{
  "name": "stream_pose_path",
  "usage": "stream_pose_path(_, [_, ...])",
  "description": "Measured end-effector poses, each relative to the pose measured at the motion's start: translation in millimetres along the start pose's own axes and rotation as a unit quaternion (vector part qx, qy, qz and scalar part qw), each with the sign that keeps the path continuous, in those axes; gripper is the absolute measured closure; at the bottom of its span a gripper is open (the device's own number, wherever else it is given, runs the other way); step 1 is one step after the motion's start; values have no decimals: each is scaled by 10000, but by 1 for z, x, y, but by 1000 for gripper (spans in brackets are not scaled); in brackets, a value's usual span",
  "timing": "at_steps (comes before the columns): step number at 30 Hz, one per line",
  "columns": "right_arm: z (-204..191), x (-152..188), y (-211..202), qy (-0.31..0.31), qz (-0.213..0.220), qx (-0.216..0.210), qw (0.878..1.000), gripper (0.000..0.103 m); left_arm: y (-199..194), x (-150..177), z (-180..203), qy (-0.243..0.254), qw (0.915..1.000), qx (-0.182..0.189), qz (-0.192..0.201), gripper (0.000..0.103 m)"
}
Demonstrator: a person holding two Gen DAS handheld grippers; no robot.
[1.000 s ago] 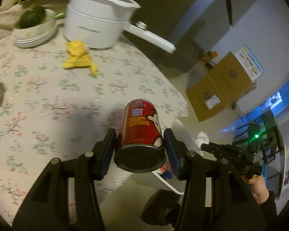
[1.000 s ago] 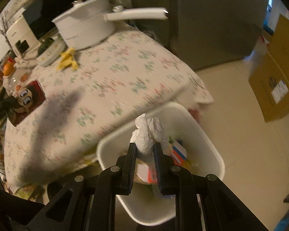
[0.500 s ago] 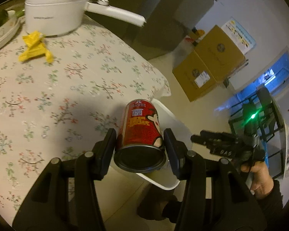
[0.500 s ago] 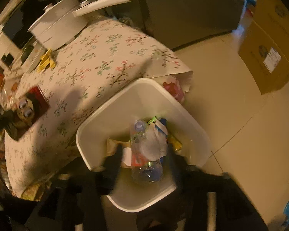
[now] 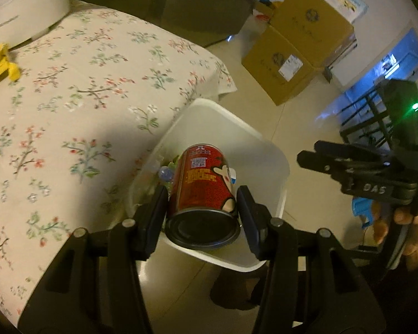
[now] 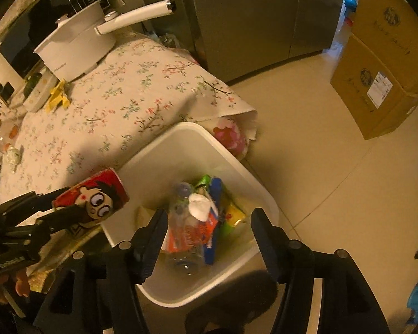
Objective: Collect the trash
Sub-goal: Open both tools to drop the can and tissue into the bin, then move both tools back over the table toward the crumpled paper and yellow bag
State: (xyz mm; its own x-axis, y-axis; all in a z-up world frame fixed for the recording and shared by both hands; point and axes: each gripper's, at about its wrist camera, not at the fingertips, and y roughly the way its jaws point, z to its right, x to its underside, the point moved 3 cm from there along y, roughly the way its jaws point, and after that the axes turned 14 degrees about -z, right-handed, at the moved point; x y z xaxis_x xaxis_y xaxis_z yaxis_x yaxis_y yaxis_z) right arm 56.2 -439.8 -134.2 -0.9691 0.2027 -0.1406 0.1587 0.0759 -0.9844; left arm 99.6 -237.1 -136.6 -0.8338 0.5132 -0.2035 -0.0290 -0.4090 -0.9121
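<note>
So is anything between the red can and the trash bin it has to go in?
Nothing visible is in the way. The left tongs hold the red can over the open white bin, which has no lid. Inside lie only a bottle and wrappers, lower down. The right tongs hang open over the bin, beside the can.

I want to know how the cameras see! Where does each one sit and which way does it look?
Left wrist: sits on the left gripper, looks down its fingers at the red can over the white bin; a hand shows.
Right wrist: sits on the right gripper, jaws open and just widened, nothing between them, looks down into the bin.
Both share the bin, can, floral table and white pot.
</note>
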Motion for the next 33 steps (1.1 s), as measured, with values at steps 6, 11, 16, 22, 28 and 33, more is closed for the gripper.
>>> stream_pose_path(6, [7, 4, -3, 86, 37, 4, 10000, 36, 10, 0, 2, 224, 9996, -140, -88, 50])
stream_pose_path(11, [9, 6, -6, 118, 60, 3, 9999, 36, 7, 3, 2, 380, 9983, -435, -113, 39])
stream_pose_path(16, [5, 7, -7, 80, 75, 25, 9999, 35, -5, 8, -5, 390, 9976, -574, -22, 32])
stream_pose_path(22, [-6, 5, -13, -26, 171, 41, 9998, 34, -26, 17, -21, 228, 9974, -683, 102, 22])
stream_pose_path(28, [-28, 1, -20, -254, 322, 29, 9992, 26, -51, 29, -47, 16, 9948, -962, 343, 13])
stream_pose_path(33, [-50, -6, -21, -442, 398, 53, 9982, 22, -74, 41, -74, -256, 9917, -1124, 567, 2])
